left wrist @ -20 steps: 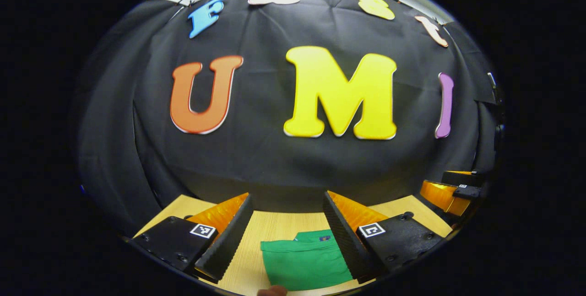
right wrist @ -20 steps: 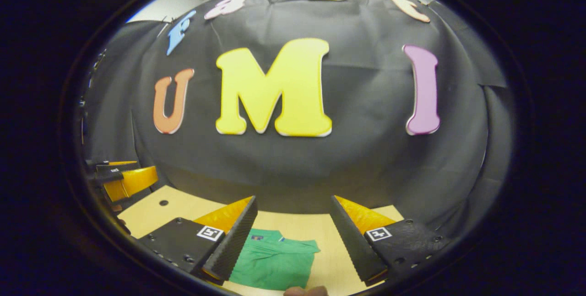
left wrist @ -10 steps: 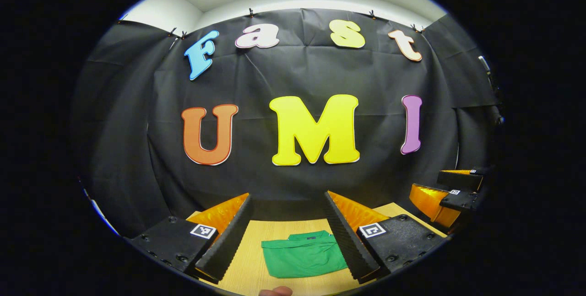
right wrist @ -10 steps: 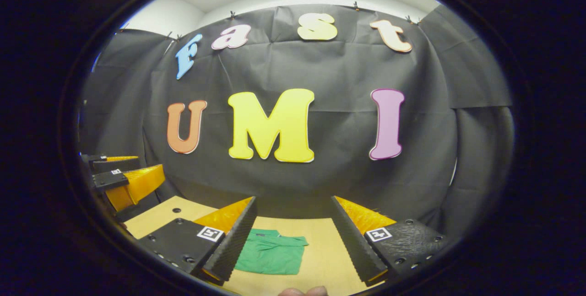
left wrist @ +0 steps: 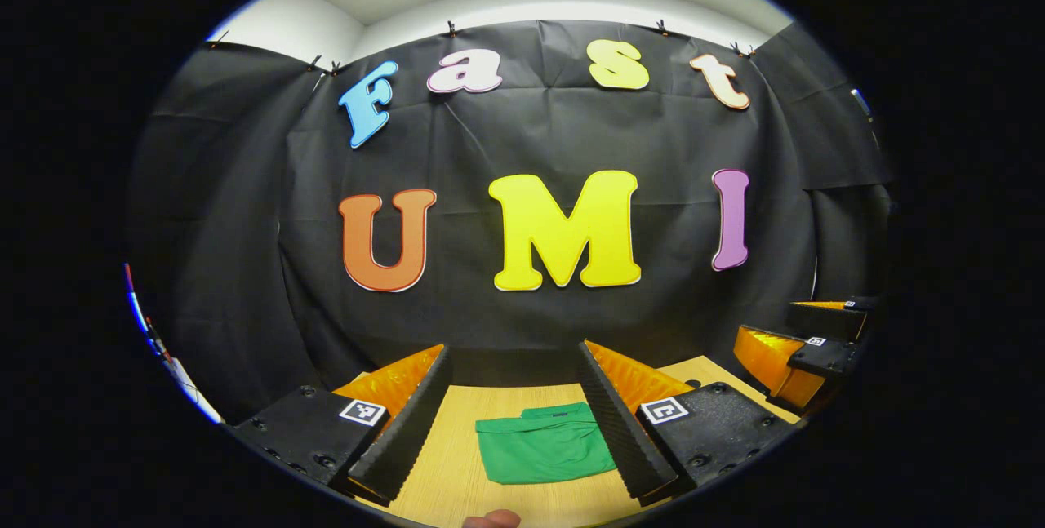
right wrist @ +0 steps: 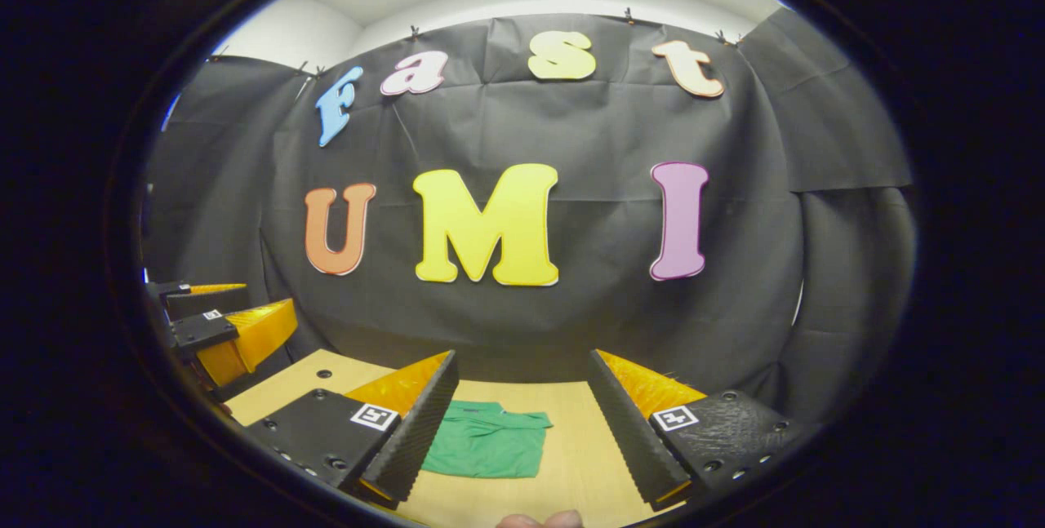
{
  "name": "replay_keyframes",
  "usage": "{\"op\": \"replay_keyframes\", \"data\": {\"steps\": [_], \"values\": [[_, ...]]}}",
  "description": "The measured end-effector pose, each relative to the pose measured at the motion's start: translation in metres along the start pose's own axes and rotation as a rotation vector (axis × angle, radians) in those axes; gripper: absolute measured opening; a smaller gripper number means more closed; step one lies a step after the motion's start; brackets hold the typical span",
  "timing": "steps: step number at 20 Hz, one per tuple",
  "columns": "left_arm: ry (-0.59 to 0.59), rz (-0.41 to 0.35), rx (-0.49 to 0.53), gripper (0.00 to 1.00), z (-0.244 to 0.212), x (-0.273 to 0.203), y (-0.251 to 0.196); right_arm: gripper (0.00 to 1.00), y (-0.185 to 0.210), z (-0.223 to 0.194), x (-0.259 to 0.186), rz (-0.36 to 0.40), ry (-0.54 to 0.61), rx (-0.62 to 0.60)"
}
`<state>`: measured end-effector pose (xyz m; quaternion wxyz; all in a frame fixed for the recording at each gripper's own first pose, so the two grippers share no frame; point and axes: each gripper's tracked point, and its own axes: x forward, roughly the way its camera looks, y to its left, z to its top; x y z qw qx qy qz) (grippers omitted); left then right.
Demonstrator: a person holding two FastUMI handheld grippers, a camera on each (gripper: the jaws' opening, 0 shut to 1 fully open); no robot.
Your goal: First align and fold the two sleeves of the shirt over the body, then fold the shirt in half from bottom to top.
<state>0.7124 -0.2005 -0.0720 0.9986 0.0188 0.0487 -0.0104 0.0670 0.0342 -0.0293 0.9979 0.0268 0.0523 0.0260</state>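
Observation:
A green shirt (left wrist: pixel 545 446) lies folded into a small flat rectangle on the wooden table (left wrist: pixel 457 471), its collar at the far edge. In the left gripper view my left gripper (left wrist: pixel 514 422) hangs open above and in front of it, nothing between its fingers. The right gripper view shows the same folded shirt (right wrist: pixel 486 448) low and left of centre, partly behind the left finger. My right gripper (right wrist: pixel 522 422) is open too and holds nothing. The right gripper (left wrist: pixel 804 348) appears at the right edge of the left gripper view, and the left gripper (right wrist: pixel 224 328) at the left edge of the right gripper view.
The wooden table (right wrist: pixel 571 463) ends at the black cloth wall (left wrist: pixel 531 128) just behind the shirt. A fingertip (left wrist: pixel 490 519) of the holding hand peeks in at the bottom of each view. Small holes (right wrist: pixel 324 374) dot the table's left part.
Both grippers have pulled back and up from the shirt, so it looks smaller and farther. The shirt itself has stayed folded and still. Both stay open.

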Motion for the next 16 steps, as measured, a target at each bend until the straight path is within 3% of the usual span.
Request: {"op": "replay_keyframes", "data": {"steps": [16], "values": [[0.022,-0.04,0.002,0.97,-0.006,0.01,-0.012,0.97,0.001,0.011,0.016,-0.01,-0.023,0.017]]}}
